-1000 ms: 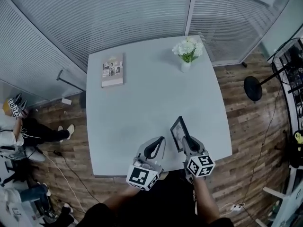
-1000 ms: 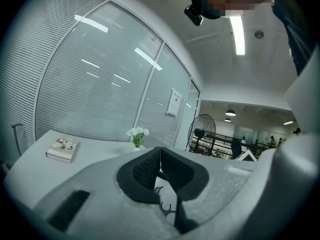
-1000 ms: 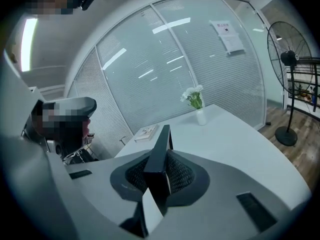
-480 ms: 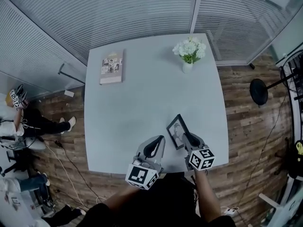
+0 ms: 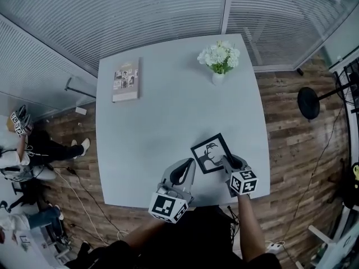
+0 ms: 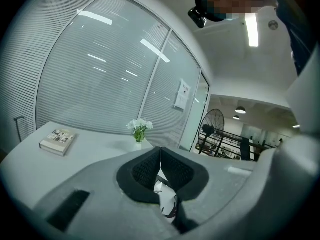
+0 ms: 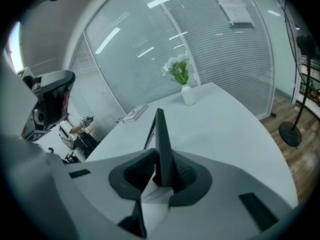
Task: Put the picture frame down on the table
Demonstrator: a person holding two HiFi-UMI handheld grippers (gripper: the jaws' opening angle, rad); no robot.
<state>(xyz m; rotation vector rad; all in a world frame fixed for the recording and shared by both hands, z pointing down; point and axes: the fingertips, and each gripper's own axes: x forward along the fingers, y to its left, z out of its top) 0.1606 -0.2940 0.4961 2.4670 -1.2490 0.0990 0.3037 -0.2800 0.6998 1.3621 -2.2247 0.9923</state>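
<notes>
At lower centre of the head view, the right tool is clamped on the corner of a black picture frame, picture facing up over the grey desk. Just left, the left tool has its jaws together, empty.

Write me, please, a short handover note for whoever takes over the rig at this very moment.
Left gripper: shut, empty, above the table near its front edge.
Right gripper: shut on the picture frame, clamped on its near edge.
Frame: picture side up, low over the table's near right part; whether it touches the top cannot be told.
Done: frame in hand over the table.
Left: lay it flat, release, withdraw.
</notes>
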